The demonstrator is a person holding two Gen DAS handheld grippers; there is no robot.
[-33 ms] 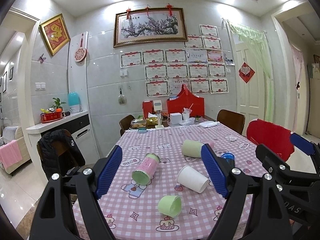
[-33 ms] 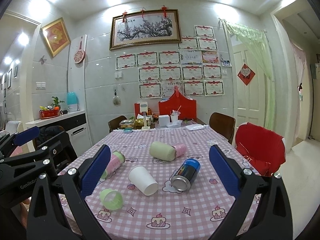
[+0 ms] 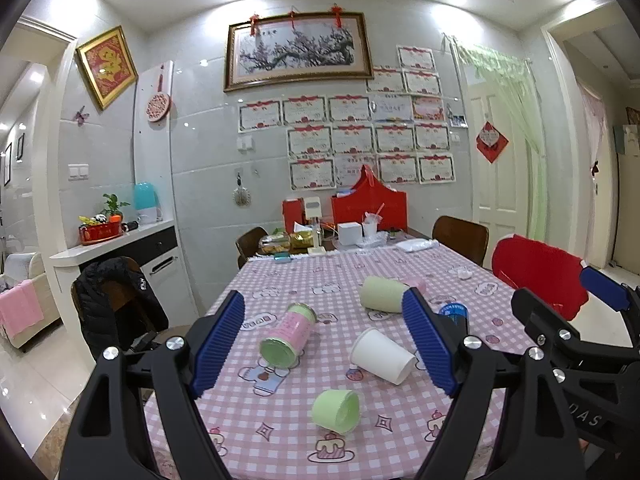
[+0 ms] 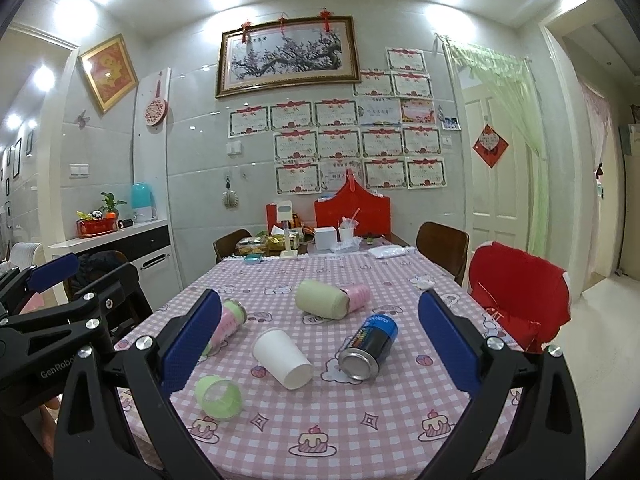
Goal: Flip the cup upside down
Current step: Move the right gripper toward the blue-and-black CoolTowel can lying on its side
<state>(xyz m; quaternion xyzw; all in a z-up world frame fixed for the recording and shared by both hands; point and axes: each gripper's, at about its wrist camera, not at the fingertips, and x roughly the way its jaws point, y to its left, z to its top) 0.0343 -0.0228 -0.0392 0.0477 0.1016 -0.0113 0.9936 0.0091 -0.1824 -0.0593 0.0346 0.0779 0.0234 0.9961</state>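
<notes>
A: Left wrist view: left claw [image 3: 322,346] is held wide apart and empty above the worktop's [image 3: 352,276] near edge. Right claw [image 4: 320,344] is likewise spread, nothing gripped.

B: Cup location?

A: White paper cup [image 4: 283,359] is seen lying on its side near the worktop's middle, mouth toward the near edge, apart from the blue can [image 4: 369,347] and the small green cup [image 4: 219,396].

B: Recommended approach?

A: The sidewall should be pinched lightly, since thin paper is judged crushable; the cup is then to be rotated mouth-down and set flat.
</notes>
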